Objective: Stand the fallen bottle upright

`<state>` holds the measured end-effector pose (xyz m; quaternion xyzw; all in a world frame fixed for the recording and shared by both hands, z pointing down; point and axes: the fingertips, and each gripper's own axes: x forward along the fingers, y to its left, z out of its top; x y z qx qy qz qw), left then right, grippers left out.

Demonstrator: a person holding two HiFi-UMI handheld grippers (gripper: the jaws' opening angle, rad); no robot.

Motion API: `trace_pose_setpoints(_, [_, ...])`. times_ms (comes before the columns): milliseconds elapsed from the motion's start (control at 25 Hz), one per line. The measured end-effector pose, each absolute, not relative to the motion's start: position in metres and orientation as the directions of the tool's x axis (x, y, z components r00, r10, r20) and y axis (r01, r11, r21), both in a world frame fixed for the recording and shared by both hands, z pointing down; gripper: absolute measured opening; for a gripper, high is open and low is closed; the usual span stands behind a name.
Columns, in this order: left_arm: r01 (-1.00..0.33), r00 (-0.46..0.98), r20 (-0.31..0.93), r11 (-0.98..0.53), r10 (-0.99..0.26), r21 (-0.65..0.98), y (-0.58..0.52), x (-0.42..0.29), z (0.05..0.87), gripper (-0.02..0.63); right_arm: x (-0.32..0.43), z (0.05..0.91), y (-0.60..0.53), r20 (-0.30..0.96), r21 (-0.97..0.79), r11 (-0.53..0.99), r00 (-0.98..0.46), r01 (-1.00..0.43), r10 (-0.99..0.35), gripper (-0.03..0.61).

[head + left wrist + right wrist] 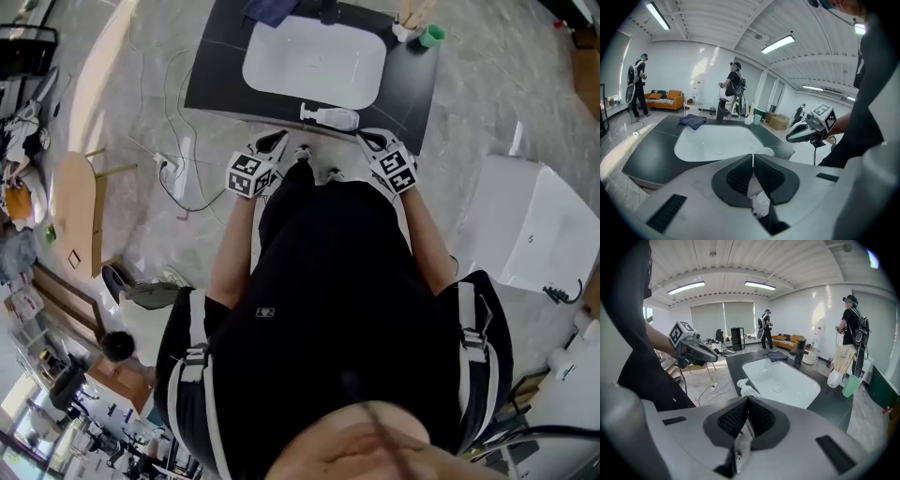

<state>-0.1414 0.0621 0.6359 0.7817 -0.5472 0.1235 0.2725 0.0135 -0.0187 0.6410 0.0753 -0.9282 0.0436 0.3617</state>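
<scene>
A clear bottle (pixel 330 117) lies on its side at the near edge of the dark bench (pixel 211 80), just below the white sink (pixel 314 56), in the upper middle of the head view. The left gripper (pixel 277 141) and right gripper (pixel 371 141) hover just below the bottle, one toward each end, near it but not holding it. The left gripper's fingers (pixel 738 178) are pressed together with nothing between them. The right gripper's fingers (pixel 761 420) are likewise pressed together and empty. A green cup (pixel 431 36) stands at the bench's upper right corner.
</scene>
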Motion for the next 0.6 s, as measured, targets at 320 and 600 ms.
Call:
trace_pose_setpoints(320, [-0.901, 0.432, 0.501, -0.335, -0.750, 0.276, 0.043, -0.154, 0.646, 0.020, 0.008, 0.648, -0.025, 0.694, -0.020, 0.972, -0.703, -0.233, -0.154, 0.060])
trace_pose_setpoints(600, [-0.870, 0.492, 0.521, -0.421, -0.698, 0.257, 0.031, -0.161, 0.661, 0.021, -0.003, 0.653, -0.030, 0.698, -0.008, 0.958, -0.687, -0.288, -0.201, 0.060])
